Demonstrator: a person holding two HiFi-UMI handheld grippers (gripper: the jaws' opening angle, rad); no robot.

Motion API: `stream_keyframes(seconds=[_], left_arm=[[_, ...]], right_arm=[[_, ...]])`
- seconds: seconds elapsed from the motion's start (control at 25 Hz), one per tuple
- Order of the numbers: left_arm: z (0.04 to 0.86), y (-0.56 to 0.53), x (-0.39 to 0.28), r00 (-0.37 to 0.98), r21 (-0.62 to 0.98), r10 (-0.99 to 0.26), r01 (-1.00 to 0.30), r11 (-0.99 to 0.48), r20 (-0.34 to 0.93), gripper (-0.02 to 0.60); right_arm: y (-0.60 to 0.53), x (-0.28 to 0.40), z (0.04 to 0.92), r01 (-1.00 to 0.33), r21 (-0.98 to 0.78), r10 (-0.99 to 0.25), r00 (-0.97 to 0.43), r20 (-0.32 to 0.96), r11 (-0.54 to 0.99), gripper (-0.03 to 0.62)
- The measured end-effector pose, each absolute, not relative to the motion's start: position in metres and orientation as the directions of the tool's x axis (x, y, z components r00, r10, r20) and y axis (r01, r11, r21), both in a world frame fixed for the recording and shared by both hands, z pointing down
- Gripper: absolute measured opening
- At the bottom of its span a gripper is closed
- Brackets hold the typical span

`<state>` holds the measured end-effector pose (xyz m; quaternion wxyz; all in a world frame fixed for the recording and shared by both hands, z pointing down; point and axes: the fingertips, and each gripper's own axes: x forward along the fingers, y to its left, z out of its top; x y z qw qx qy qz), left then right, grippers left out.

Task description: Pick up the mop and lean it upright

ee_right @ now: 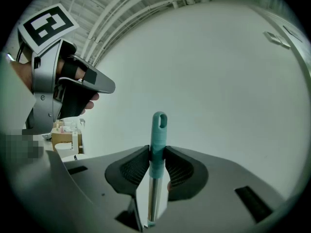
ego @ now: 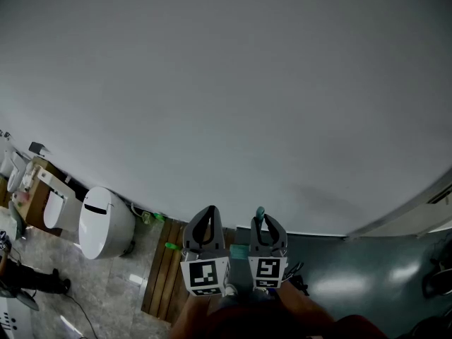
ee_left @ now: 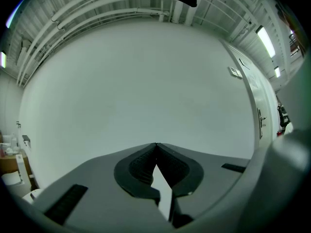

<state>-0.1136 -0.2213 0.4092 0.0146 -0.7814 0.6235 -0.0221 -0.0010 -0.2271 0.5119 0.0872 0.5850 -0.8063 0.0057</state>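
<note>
Up ahead, a big white wall [ego: 226,83] fills most of the head view. Below it, the floor [ego: 367,274] is dark and shiny on the right and grey stone on the left. A white toilet [ego: 106,230] stands by the wall on the left. A brown wooden mat [ego: 162,277] lies on the floor between the toilet and the grippers.

Both grippers are side by side at the bottom, pointing at the wall. The left gripper [ee_left: 156,147] has its 2 jaws pressed together at the tips, with nothing between them. A hand [ee_right: 73,93] holds it, seen in the right gripper view.

The right gripper [ee_right: 156,155] pinches the mop handle [ee_right: 157,140] near its top. The 2 black pads [ee_right: 133,171] press on the handle from both sides. The handle stands straight up. Its top end is blue-green with a small hole for hanging, and below that it is a shiny silver tube. The rest of the mop is out of sight, and I cannot tell if the handle touches the wall.
</note>
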Motion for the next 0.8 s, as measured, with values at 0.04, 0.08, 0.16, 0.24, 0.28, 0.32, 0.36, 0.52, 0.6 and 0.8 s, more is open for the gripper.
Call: stream_keyframes(seconds=[0.04, 0.08, 0.16, 0.24, 0.28, 0.32, 0.36, 0.52, 0.6, 0.8], left_arm=[[0.4101, -0.2213, -0.1141, 0.221, -0.050, -0.975, -0.974, -0.221, 0.017, 0.014], [0.4110, -0.2210, -0.1147, 0.220, -0.050, -0.975, -0.974, -0.220, 0.017, 0.014], [0.4128, -0.2207, -0.1161, 0.218, -0.051, -0.976, -0.974, -0.219, 0.018, 0.014], [0.4138, -0.2208, -0.1177, 0.218, -0.054, -0.976, -0.974, -0.219, 0.018, 0.014], [0.4140, -0.2209, -0.1185, 0.218, -0.054, -0.976, -0.974, -0.219, 0.018, 0.014], [0.4143, -0.2210, -0.1192, 0.218, -0.055, -0.976, -0.974, -0.219, 0.017, 0.014], [0.4146, -0.2213, -0.1197, 0.218, -0.055, -0.976, -0.974, -0.219, 0.018, 0.014], [0.4148, -0.2210, -0.1205, 0.221, -0.059, -0.975, -0.973, -0.222, 0.018, 0.014], [0.4143, -0.2212, -0.1210, 0.223, -0.055, -0.975, -0.973, -0.223, 0.015, 0.014], [0.4148, -0.2226, -0.1206, 0.229, -0.048, -0.973, -0.972, -0.229, 0.016, 0.014]], right_arm=[[-0.2275, -0.0005, 0.5125, -0.945, 0.094, -0.943, -0.298, 0.147, 0.313, 0.109], [-0.2278, -0.0001, 0.5133, -0.946, 0.093, -0.944, -0.296, 0.147, 0.311, 0.109], [-0.2286, 0.0007, 0.5149, -0.948, 0.091, -0.945, -0.291, 0.150, 0.306, 0.109], [-0.2290, 0.0011, 0.5160, -0.949, 0.101, -0.947, -0.284, 0.149, 0.300, 0.109], [-0.2287, 0.0011, 0.5163, -0.949, 0.108, -0.949, -0.280, 0.147, 0.297, 0.109], [-0.2284, 0.0012, 0.5165, -0.949, 0.112, -0.950, -0.278, 0.145, 0.295, 0.110], [-0.2282, 0.0013, 0.5169, -0.949, 0.112, -0.950, -0.277, 0.145, 0.294, 0.109], [-0.2281, 0.0011, 0.5168, -0.950, 0.102, -0.949, -0.277, 0.150, 0.294, 0.109], [-0.2279, 0.0011, 0.5169, -0.951, 0.098, -0.949, -0.277, 0.153, 0.293, 0.109], [-0.2264, 0.0021, 0.5140, -0.952, 0.085, -0.947, -0.280, 0.157, 0.295, 0.109]])
